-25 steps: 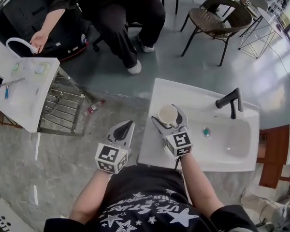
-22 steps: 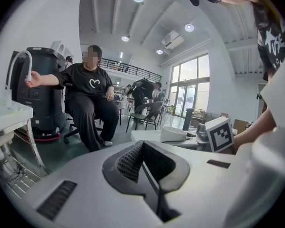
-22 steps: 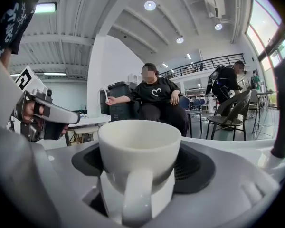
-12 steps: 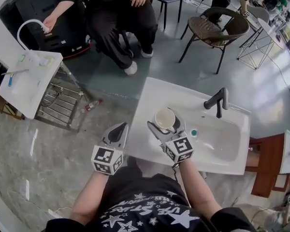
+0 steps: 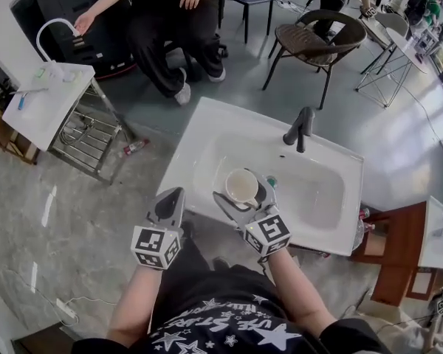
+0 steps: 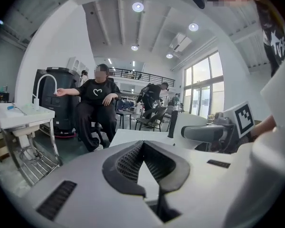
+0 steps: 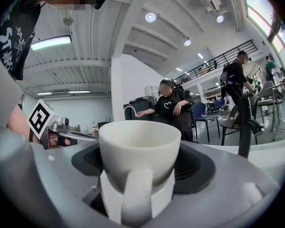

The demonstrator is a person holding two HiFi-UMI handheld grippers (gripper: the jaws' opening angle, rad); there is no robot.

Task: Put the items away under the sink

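Grips a white cup [image 5: 241, 186] in the right gripper [image 5: 245, 192], jaws pressed to its sides, mouth up, handle turned back toward the gripper's body. Hangs above the near half of the sink [image 5: 207, 135], short of the faucet [image 5: 300, 128]. Carries the left gripper [image 5: 173, 196] with jaws together on nothing, just off the sink's front left edge. Likely calls for lowering the cup and tucking it in beneath (storage lies straight below the cup, hidden by the basin).
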